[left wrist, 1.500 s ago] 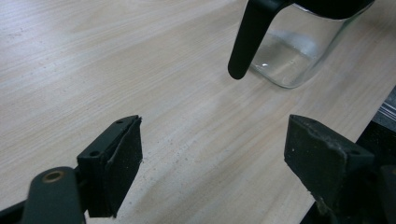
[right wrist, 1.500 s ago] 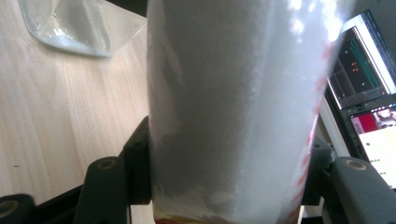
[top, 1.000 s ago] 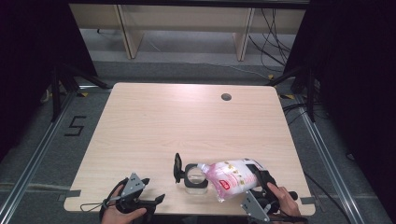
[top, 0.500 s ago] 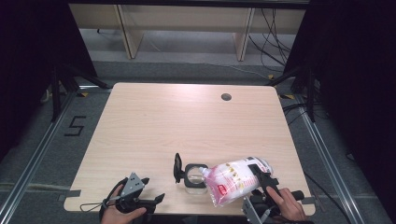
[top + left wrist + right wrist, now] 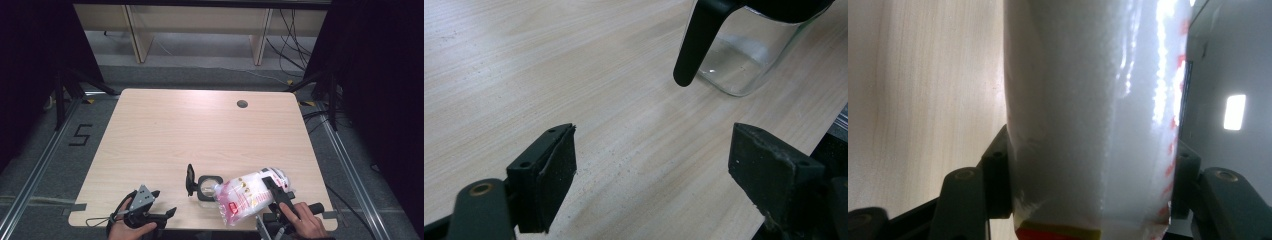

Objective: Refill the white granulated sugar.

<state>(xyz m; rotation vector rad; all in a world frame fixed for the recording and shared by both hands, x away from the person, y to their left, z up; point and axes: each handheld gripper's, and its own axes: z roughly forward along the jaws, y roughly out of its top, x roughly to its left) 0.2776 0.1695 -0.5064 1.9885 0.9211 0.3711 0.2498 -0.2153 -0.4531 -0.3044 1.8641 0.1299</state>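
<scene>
— At the near left corner of the tabletop [image 5: 165, 130], what do you make out?

— The left gripper [image 5: 167, 214] sits low over the wood in the person's left hand [image 5: 127, 231], with a grey three-cornered plate on top. Its jaws stand wide apart with nothing between them; in the left gripper view only bare woodgrain lies in the gap.

— And ahead of that gripper?

— Just beyond its jaws and off to its right stands a clear glass jar [image 5: 744, 60], upright, with a black rim and a black flip lid hanging down over its side. From above, the same jar [image 5: 209, 186] shows its square black collar and open mouth.

— What is to the right of the jar?

— A plastic bag [image 5: 250, 195] of white grains with red print, tilted, its lower end right at the jar's mouth. Whether it touches the rim I cannot tell.

— Who holds it?

— The right gripper [image 5: 276, 192], in the person's right hand [image 5: 302, 225] at the near edge. In the right gripper view the bag [image 5: 1088, 115] stands between the two black jaws, and both pads press into its sides, so the gripper is clamped on the bag. A yellow and red strip crosses the bag's end nearest the gripper's body.
</scene>
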